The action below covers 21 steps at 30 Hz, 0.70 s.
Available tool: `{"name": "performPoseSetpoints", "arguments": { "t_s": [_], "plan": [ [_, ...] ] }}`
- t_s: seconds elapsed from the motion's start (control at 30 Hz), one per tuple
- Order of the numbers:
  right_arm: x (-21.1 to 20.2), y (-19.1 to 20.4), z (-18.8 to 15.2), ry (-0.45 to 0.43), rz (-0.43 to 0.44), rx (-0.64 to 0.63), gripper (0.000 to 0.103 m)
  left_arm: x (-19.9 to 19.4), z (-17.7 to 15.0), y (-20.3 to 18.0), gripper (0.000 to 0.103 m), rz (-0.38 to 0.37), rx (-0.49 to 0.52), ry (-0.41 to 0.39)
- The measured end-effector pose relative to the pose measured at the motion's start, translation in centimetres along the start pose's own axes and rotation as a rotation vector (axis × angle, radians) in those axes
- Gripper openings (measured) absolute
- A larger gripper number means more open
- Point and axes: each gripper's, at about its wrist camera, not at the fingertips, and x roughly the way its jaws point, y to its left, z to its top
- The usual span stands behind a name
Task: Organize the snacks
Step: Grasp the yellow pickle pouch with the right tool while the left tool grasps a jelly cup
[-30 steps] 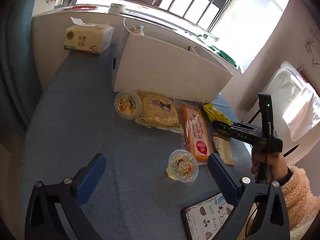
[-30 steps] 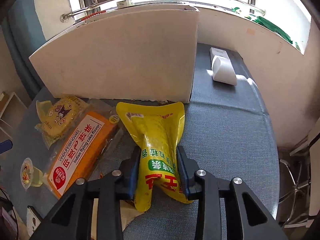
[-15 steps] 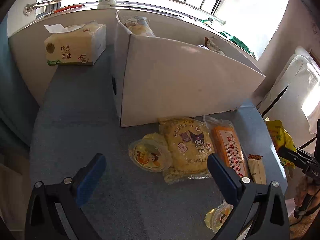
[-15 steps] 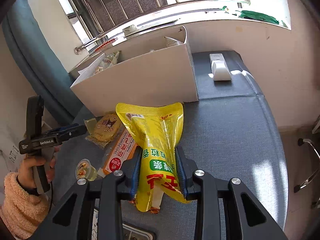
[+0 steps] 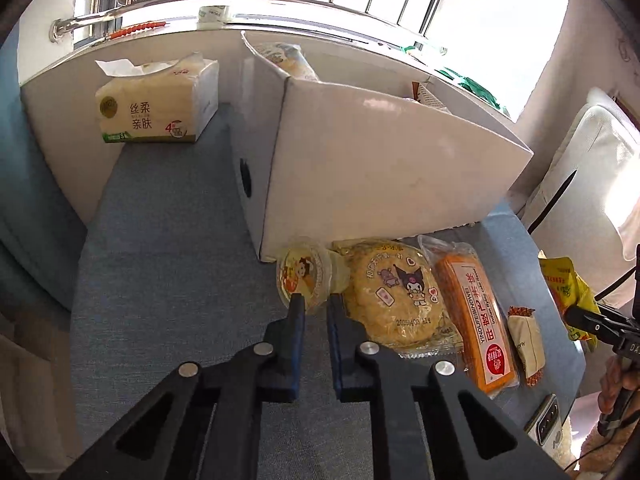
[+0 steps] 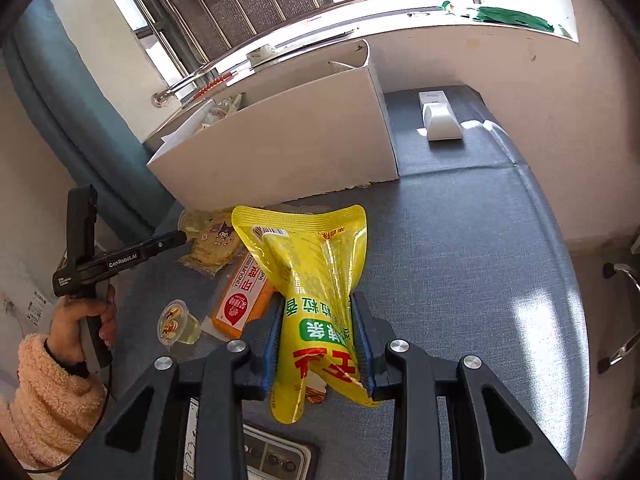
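Tissue pack: a cream soft-pack of tissues (image 5: 156, 106) sits far left by the sill, apart from the snacks.
White box: the tall white cardboard box (image 5: 380, 172) stands behind the snack row on the blue fabric-covered table (image 5: 160, 280), some packets already inside.
Left gripper: the left gripper (image 5: 314, 308) has its jaws drawn narrow on the near rim of a clear plastic jelly cup with a cartoon lid (image 5: 306, 278), which lies tilted just against the box corner.
Snack row: a round cartoon-printed cake packet (image 5: 394, 294), an orange flat cake packet (image 5: 472, 316) and a small beige bar (image 5: 526, 344) lie side by side; a second jelly cup (image 6: 176, 322) sits nearer the person.
Right gripper: the right gripper (image 6: 318, 338) holds a yellow stand-up pouch (image 6: 316, 280) off the table, jaws pinching its lower half.
Risk, cup: the pinch catches only the rim, so the slick cup could slip or pivot out when lifted.
Risk, pouch: the floppy pouch may snag the box wall.
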Motion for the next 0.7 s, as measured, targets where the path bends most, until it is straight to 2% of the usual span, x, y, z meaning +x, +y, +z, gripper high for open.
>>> {"name": "performPoseSetpoints", "arguments": {
  "t_s": [0.13, 0.17, 0.2, 0.23, 0.27, 0.3, 0.43, 0.53, 0.57, 0.6, 0.63, 0.67, 0.7],
  "plan": [
    [0.7, 0.7, 0.1, 0.018, 0.006, -0.017, 0.035, -0.3, 0.3, 0.3, 0.012, 0.006, 0.022, 0.002],
    [0.8, 0.9, 0.1, 0.02, 0.016, -0.02, 0.035, 0.0, 0.4, 0.6, 0.025, 0.007, 0.011, 0.026],
    [0.8, 1.0, 0.1, 0.019, 0.02, -0.022, 0.035, 0.4, 0.6, 0.9, 0.051, 0.022, -0.003, 0.038],
    [0.8, 1.2, 0.1, 0.019, 0.02, -0.028, 0.035, 0.7, 0.7, 1.1, 0.069, 0.03, -0.016, 0.039],
    [0.7, 1.3, 0.1, 0.019, 0.02, -0.033, 0.035, 0.8, 0.8, 1.3, 0.095, 0.029, -0.031, 0.029],
    [0.7, 1.3, 0.1, 0.016, 0.019, -0.033, 0.035, 0.8, 0.8, 1.6, 0.1, 0.022, -0.039, 0.01],
    [0.6, 1.0, 0.0, 0.02, 0.018, -0.02, 0.035, 2.4, 1.4, 1.4, 0.1, 0.032, -0.027, 0.026],
    [0.6, 0.9, -0.2, 0.024, 0.017, -0.019, 0.035, 3.5, 1.3, 0.9, 0.099, 0.008, -0.002, 0.035],
    [0.6, 0.9, -0.2, 0.027, 0.015, -0.019, 0.035, 3.6, 1.3, 0.7, 0.095, 0.013, 0.02, 0.022],
    [0.6, 0.8, -0.2, 0.029, 0.016, -0.017, 0.035, 3.7, 1.3, 0.5, 0.073, 0.015, 0.042, 0.016],
    [0.7, 0.8, -0.3, 0.031, 0.014, -0.013, 0.035, 3.6, 1.3, 0.4, 0.063, -0.002, 0.05, 0.013],
    [0.7, 0.7, -0.3, 0.033, 0.013, -0.01, 0.035, 3.6, 1.5, 0.6, 0.048, -0.041, 0.026, 0.018],
    [0.7, 0.6, -0.4, 0.033, 0.015, -0.007, 0.035, 3.7, 1.6, 0.8, 0.045, -0.043, 0.015, 0.026]
  ]
}}
